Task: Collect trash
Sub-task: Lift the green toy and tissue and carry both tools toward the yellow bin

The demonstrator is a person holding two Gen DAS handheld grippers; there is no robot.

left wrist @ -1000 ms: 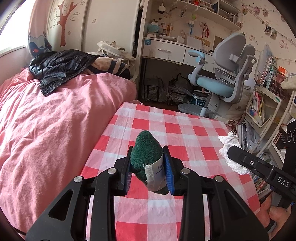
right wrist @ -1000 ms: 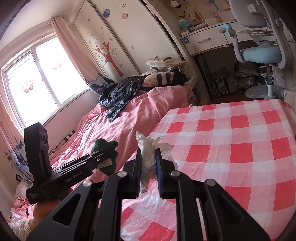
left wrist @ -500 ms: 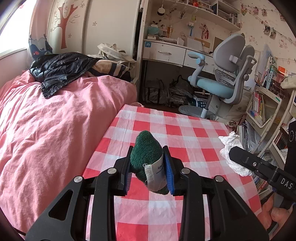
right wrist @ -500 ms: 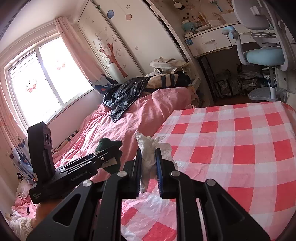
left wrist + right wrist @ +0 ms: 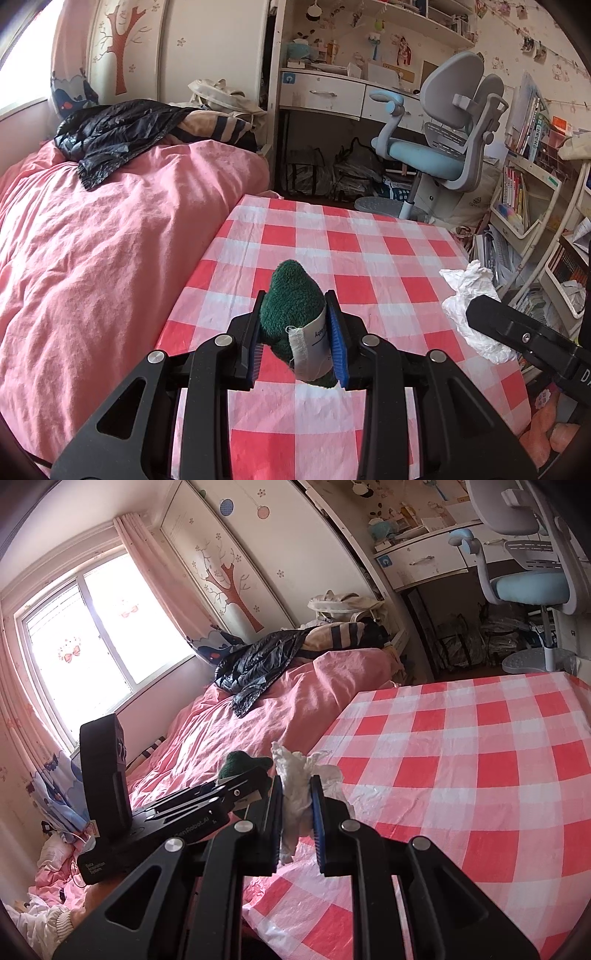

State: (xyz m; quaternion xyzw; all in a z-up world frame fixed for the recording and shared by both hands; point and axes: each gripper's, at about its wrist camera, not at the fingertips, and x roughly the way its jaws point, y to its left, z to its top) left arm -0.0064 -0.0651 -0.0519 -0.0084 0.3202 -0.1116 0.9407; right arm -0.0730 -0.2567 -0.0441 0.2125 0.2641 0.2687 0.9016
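Observation:
My left gripper (image 5: pixel 295 332) is shut on a dark green plush toy (image 5: pixel 291 302) with a white sewn label, held above the near left part of the red-and-white checked table (image 5: pixel 369 254). My right gripper (image 5: pixel 297 805) is shut on a crumpled white tissue (image 5: pixel 295 786), held above the table's near left edge (image 5: pixel 461 760). In the left wrist view the tissue (image 5: pixel 469 302) and the right gripper's black finger show at the right. In the right wrist view the left gripper and the green toy (image 5: pixel 240 764) show just to the left.
A bed with a pink duvet (image 5: pixel 103 240) and a black jacket (image 5: pixel 122 136) borders the table's left side. A grey-blue desk chair (image 5: pixel 443 155) and a white desk (image 5: pixel 332 96) stand beyond the far edge. Bookshelves (image 5: pixel 524 192) stand at the right.
Both grippers have drawn back and risen slightly with their loads; the table looks a little farther away. Neither grip has changed.

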